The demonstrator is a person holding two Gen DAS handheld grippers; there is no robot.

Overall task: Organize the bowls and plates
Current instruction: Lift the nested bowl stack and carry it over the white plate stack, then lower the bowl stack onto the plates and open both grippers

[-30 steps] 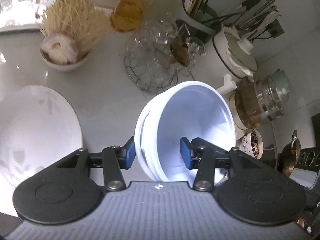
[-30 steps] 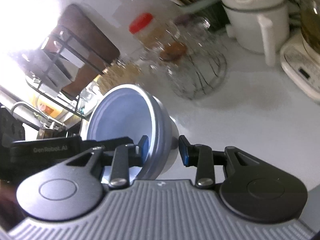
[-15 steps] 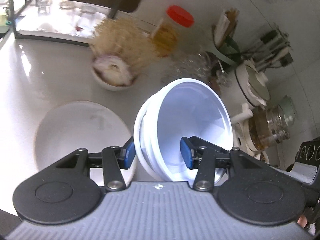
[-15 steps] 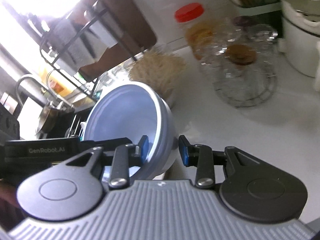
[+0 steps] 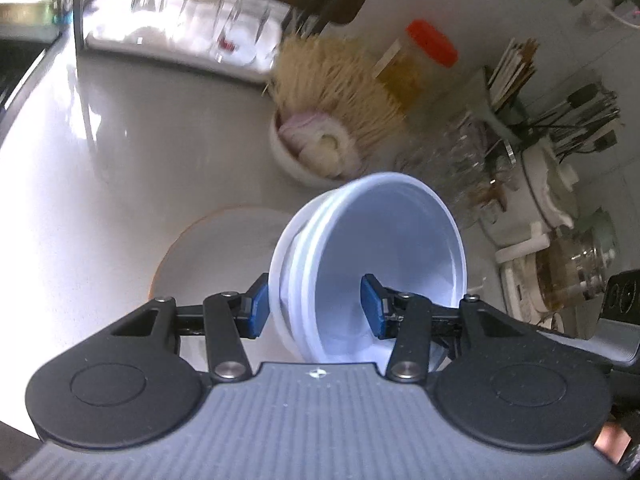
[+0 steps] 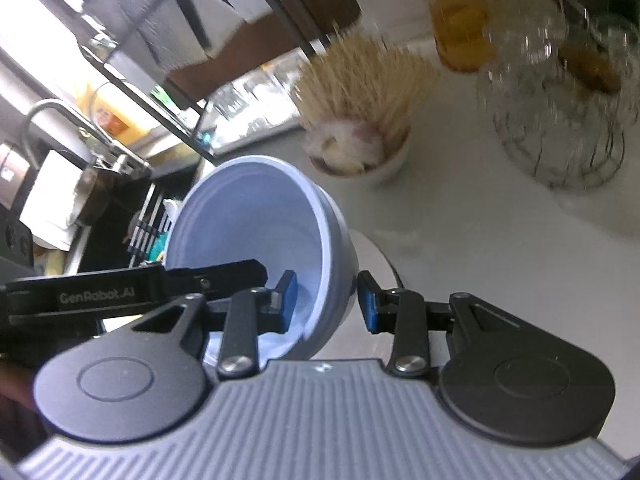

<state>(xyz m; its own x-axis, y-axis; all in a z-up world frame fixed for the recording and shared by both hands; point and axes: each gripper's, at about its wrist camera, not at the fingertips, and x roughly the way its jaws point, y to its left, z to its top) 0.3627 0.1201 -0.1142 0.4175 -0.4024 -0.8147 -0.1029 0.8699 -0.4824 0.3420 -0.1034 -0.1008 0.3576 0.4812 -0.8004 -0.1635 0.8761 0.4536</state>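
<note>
The left gripper (image 5: 314, 310) pinches the wall of a stack of white bowls (image 5: 384, 240), one blue-padded finger outside the rim and the other inside the innermost bowl. The stack is tilted on its side in the air, its mouth facing away from the camera and up to the right. At least three nested rims show along its left edge.

The right gripper (image 6: 326, 302) stands astride the wall of a tilted bowl (image 6: 260, 224) seen in its own view, one finger inside and one outside; the outer pad appears just apart from the wall, so whether it pinches cannot be told. The body of the other gripper reaches in from the left into that bowl.

Taking the held stack as landmark: directly behind and below it, on the white counter (image 5: 120, 168), lies a white plate (image 5: 216, 248), partly hidden by the stack. Beyond the stack, farther back, sits a small white bowl holding garlic and a bundle of thin sticks (image 5: 320, 136). To the right of that stands a red-lidded jar (image 5: 416, 64), then a wire basket of glass cups (image 5: 452, 160). Right of the stack are a white pot (image 5: 548, 184) and a glass kettle (image 5: 576, 268).
</note>
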